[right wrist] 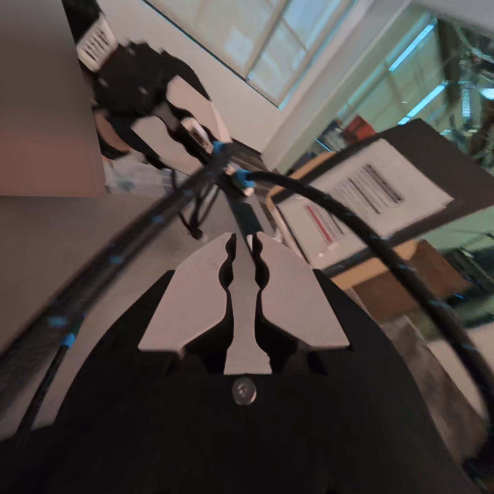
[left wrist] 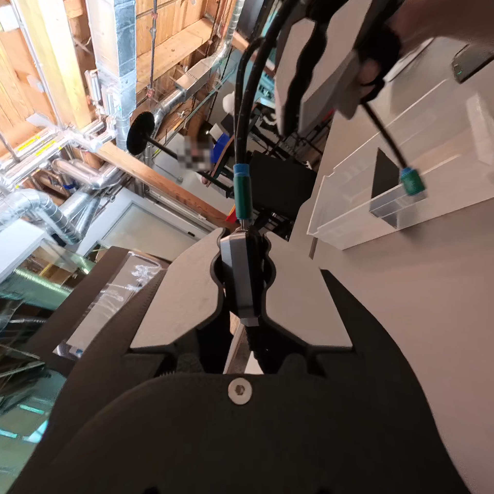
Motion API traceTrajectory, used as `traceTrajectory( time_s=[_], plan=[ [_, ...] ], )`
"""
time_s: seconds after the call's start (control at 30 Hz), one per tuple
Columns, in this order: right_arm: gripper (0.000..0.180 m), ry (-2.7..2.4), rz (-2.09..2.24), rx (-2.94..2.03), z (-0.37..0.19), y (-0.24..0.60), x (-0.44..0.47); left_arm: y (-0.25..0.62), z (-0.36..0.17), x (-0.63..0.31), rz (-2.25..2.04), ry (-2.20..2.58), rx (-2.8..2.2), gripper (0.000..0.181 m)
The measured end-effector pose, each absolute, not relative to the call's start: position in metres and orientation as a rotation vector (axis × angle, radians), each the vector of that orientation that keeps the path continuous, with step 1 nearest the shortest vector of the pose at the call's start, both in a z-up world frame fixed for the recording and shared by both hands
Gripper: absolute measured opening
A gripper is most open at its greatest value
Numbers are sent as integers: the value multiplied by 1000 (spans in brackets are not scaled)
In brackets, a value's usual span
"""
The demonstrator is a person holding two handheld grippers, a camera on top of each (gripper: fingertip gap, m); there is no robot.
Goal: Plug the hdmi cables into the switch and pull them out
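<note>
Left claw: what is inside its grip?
The left claw pinches a grey switch edge-on, with a green plug entering its top end. The switch's ports and far face are hidden by the fingers.

Two cables [left wrist: 242, 112], one switch [left wrist: 239, 278], one bin [left wrist: 355, 203]

Two close wrist views along raised tongs, left tilted ceilingward, right blurred windowward, sharing the black cables [left wrist: 242, 112] between.

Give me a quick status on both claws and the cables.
Left claw clamped on grey switch, green-ended cable plugged in. Right claw pinching a cable plug, blurred. Second green plug dangling over clear tray.
</note>
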State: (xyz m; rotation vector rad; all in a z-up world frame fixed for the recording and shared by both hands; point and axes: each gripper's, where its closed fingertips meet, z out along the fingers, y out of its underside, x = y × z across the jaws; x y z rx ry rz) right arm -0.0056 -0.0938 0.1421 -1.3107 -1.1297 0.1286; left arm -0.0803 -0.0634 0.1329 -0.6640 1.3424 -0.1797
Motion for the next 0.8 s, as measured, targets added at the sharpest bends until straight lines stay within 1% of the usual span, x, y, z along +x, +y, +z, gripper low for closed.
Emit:
traceTrajectory(
  time_s=[0.23,0.33,0.37,0.43,0.47,0.6,0.7,0.8],
  plan=[
    [8,-980,-74,-1137,184,-118,39,-59,136,-91,-150,1334,-656,21],
    [9,-966,17,-946,211,-156,27,-55,127,-93,-93,1390,-658,22],
    [14,-1015,46,-902,212,-168,15,-55,122,-91,-66,1413,-649,22],
    [26,-1127,-45,-883,201,-172,-9,-54,114,-86,-2,1449,-648,22],
    [28,-1194,-130,-897,191,-167,-21,-53,109,-84,35,1473,-643,22],
    [28,-1398,-412,-972,145,-129,-51,-54,92,-74,149,1556,-624,22],
    [28,-1486,-467,-1046,119,-105,-57,-56,87,-69,195,1583,-614,22],
    [26,-1516,-518,-1063,107,-91,-57,-60,84,-66,205,1603,-602,22]
  ],
)
